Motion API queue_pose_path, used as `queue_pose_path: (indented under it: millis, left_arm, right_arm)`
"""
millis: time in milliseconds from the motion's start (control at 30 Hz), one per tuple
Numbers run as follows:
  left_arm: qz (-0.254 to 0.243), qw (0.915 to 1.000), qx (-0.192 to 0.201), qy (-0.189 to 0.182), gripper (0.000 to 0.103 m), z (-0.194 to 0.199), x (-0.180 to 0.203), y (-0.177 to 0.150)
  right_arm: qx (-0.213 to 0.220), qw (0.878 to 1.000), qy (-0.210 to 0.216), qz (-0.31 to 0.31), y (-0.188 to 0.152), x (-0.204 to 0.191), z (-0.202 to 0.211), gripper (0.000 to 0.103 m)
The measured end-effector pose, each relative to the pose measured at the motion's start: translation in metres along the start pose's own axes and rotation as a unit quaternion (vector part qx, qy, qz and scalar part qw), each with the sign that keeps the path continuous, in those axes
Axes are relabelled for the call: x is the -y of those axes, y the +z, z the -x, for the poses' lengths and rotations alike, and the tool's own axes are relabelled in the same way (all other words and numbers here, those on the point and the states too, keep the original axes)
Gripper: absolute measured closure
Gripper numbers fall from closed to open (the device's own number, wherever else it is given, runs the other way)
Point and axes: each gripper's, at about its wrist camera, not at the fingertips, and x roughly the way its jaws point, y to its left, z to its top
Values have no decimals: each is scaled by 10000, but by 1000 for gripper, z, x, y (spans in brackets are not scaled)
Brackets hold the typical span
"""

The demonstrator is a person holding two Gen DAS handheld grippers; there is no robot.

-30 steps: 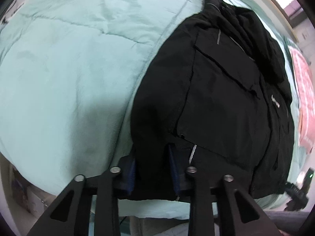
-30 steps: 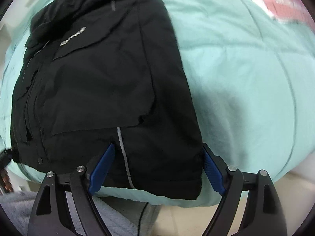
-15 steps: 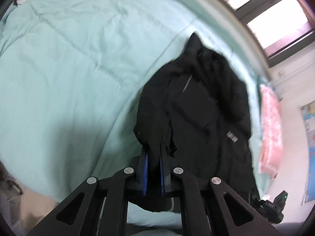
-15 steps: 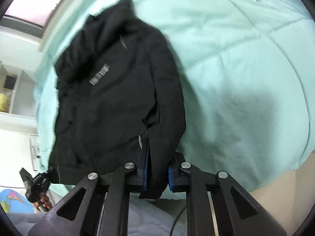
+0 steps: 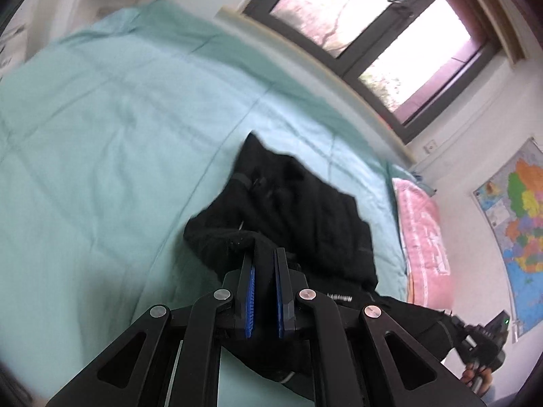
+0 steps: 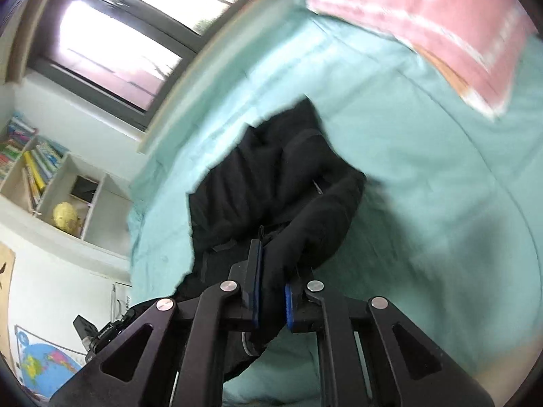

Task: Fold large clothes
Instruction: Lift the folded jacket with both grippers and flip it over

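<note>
While clamped: left gripper (image 5: pixel 264 261) | right gripper (image 6: pixel 273 254) | black jacket (image 5: pixel 305 217) hem raised

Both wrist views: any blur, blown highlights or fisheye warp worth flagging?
Left wrist: window blown out, black jacket a near-featureless dark mass, bed edge bowed by the fisheye. Right wrist: heavier motion smear on the pink pillow and teal duvet; window overexposed; linkage sharp.

Matt black cloth jacket (image 5: pixel 305 210), smooth pale green quilted cotton-like bedspread (image 5: pixel 101 118), seemingly fleecy pink blanket (image 5: pixel 424 230)
</note>
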Motion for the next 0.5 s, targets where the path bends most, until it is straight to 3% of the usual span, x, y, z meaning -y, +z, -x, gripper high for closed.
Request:
queue_pose_path:
  millis: [267,500]
  left_arm:
    - [96,9992,321,-234,93,-46,12,83]
    - [27,9995,299,88,93,-136,24,165]
  right_arm:
    - [500,9986,0,152,76,-26,-29,90]
    - [773,9957,-231,459,158,-47,-103,90]
